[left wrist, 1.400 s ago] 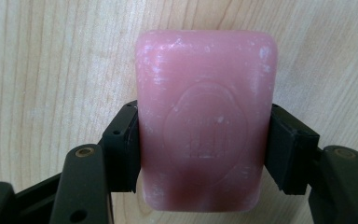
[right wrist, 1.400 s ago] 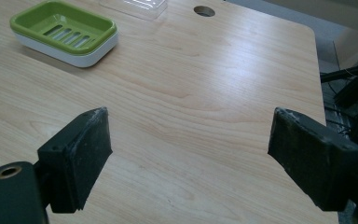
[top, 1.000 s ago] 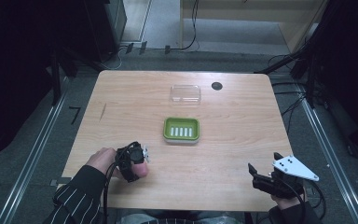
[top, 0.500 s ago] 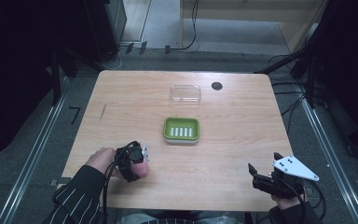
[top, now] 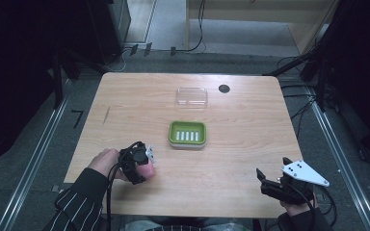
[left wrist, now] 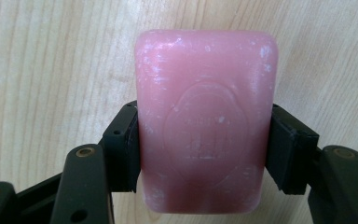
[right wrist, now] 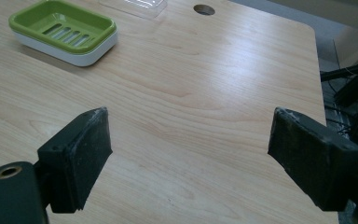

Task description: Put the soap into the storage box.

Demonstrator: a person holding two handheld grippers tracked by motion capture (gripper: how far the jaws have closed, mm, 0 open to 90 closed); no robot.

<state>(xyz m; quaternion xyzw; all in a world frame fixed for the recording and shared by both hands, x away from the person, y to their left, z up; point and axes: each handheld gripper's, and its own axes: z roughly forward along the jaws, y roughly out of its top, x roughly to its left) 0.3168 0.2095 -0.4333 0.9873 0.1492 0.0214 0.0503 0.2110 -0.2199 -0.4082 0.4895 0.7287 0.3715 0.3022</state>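
Observation:
A pink bar of soap (left wrist: 206, 119) lies on the wooden table with my left gripper (left wrist: 204, 149) shut on its two long sides, the jaws pointing down at it. In the high view the left gripper (top: 139, 166) is near the table's front left, and a bit of the pink soap (top: 147, 170) shows under it. A green soap dish (top: 187, 134) with a slotted bottom sits empty at the table's middle; it also shows as the green dish (right wrist: 64, 31). My right gripper (right wrist: 191, 154) is open over bare wood at the front right, seen from above as the right gripper (top: 270, 185).
A clear plastic lid (top: 191, 96) lies behind the dish, and a round hole (top: 224, 88) is in the tabletop to its right. The table's right edge (right wrist: 319, 70) is close to the right gripper. Cables run on the floor beyond.

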